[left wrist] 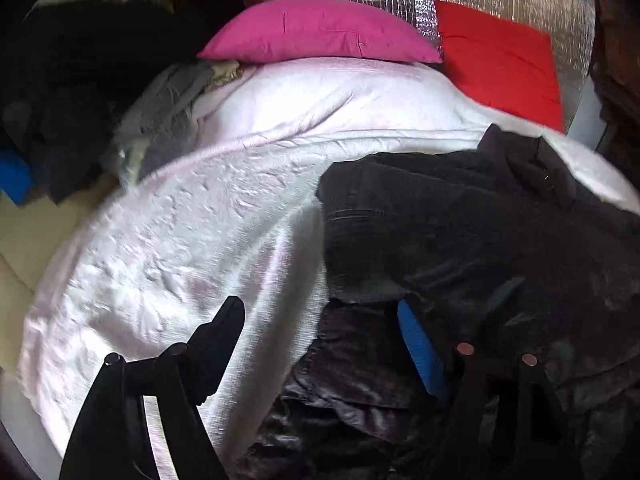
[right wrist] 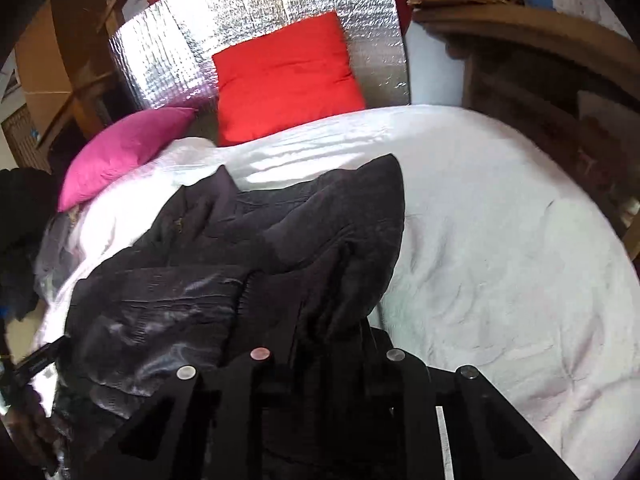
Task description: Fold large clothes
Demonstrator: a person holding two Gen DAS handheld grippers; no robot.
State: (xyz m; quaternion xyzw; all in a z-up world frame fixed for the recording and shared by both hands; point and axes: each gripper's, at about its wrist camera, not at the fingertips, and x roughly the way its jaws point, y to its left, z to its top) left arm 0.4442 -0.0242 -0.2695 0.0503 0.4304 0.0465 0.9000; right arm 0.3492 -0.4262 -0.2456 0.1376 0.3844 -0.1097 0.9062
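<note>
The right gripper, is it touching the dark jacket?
Touching. In the right wrist view, the right gripper has its fingers closed on a fold of the dark jacket.

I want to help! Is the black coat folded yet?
Not yet. The black coat lies crumpled in uneven bunches on the white bedspread.
</note>
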